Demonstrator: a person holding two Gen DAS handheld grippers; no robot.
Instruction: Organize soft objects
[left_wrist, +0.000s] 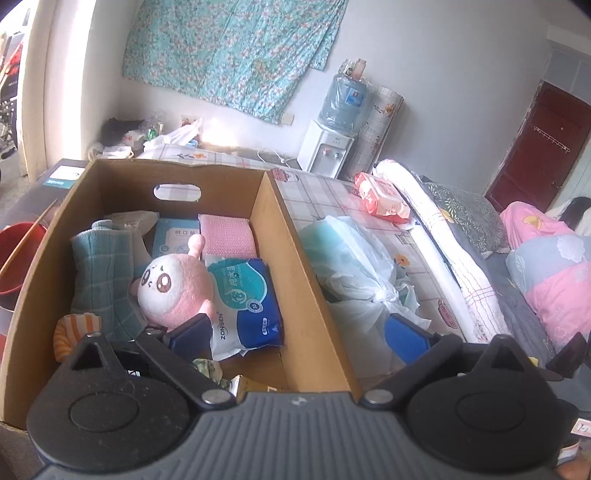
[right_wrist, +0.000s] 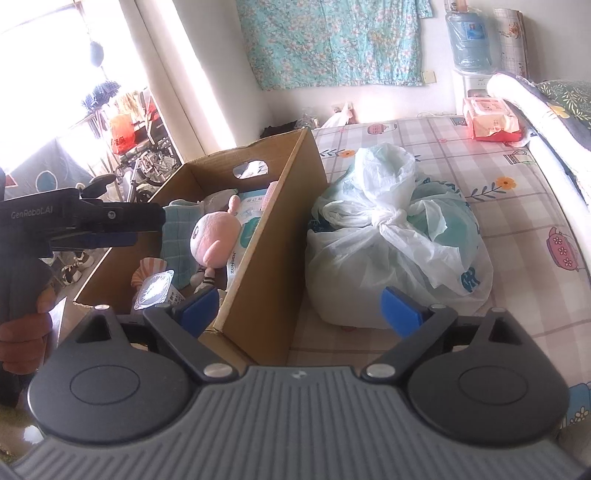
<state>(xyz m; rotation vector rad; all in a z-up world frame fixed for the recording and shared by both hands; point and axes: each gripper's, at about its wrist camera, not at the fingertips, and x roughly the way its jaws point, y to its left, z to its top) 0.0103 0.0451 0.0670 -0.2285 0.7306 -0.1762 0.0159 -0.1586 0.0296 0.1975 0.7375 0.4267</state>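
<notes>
A cardboard box (left_wrist: 291, 258) (right_wrist: 280, 236) stands on the bed. It holds a pink plush toy (left_wrist: 173, 284) (right_wrist: 212, 236), a blue wipes pack (left_wrist: 245, 299), a teal checked towel (left_wrist: 101, 273), a pink cloth (left_wrist: 227, 236) and an orange striped item (left_wrist: 72, 332). A knotted white plastic bag (left_wrist: 354, 269) (right_wrist: 399, 236) lies right of the box. My left gripper (left_wrist: 297, 336) is open and empty, straddling the box's right wall; it also shows in the right wrist view (right_wrist: 147, 221). My right gripper (right_wrist: 301, 308) is open and empty, before the box corner and the bag.
A red wipes pack (left_wrist: 382, 197) (right_wrist: 489, 120) lies further back on the checked bedsheet (right_wrist: 480, 177). Rolled bedding (left_wrist: 454, 243) and quilts (left_wrist: 546, 273) lie to the right. A water dispenser (left_wrist: 327, 147) stands by the wall. A red bucket (left_wrist: 14, 258) sits left of the box.
</notes>
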